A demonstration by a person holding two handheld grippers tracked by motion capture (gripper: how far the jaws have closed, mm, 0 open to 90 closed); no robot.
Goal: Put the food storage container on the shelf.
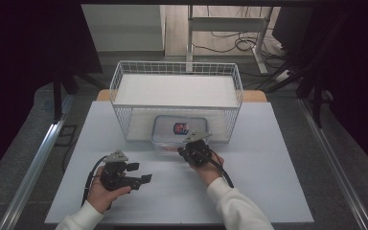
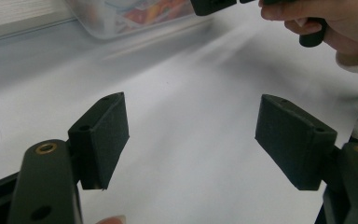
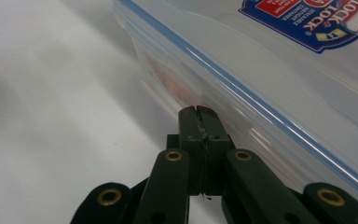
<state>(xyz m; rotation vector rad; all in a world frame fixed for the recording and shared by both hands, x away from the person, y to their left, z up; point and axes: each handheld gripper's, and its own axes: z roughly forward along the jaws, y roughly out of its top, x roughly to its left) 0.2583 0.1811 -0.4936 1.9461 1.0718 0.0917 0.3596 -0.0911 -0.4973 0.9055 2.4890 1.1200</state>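
From the high view: a white bench point(image 1: 268, 191) carries a white wire basket point(image 1: 177, 72) at its far side, and a clear plastic lidded container point(image 1: 172, 128) with a red-and-blue label sits just in front of the basket, partly under its near wire wall. The right gripper point(image 1: 191, 143) is held at the container's near edge, fingers pressed together, their tips at the container's side. The left gripper point(image 1: 141, 173) rests lower left on the bench, well apart from the container, its fingers spread and pointing toward the right hand. Left gripper view: both black fingers point(image 2: 105, 140) stand wide apart with nothing between them (bare bench surface in the gap); the container point(image 2: 135, 14) lies at the top edge, blurred, colourful contents inside, and the right hand point(image 2: 326, 21) shows at upper right. Right gripper view: the right gripper point(image 3: 199, 112) has its fingers point(image 3: 189, 135) shut flat against each other, holding nothing, tips against or just short of the container's clear side wall (contact cannot be told for sure). The container point(image 3: 284, 74) has a blue seal line under its lid and a label at upper right.
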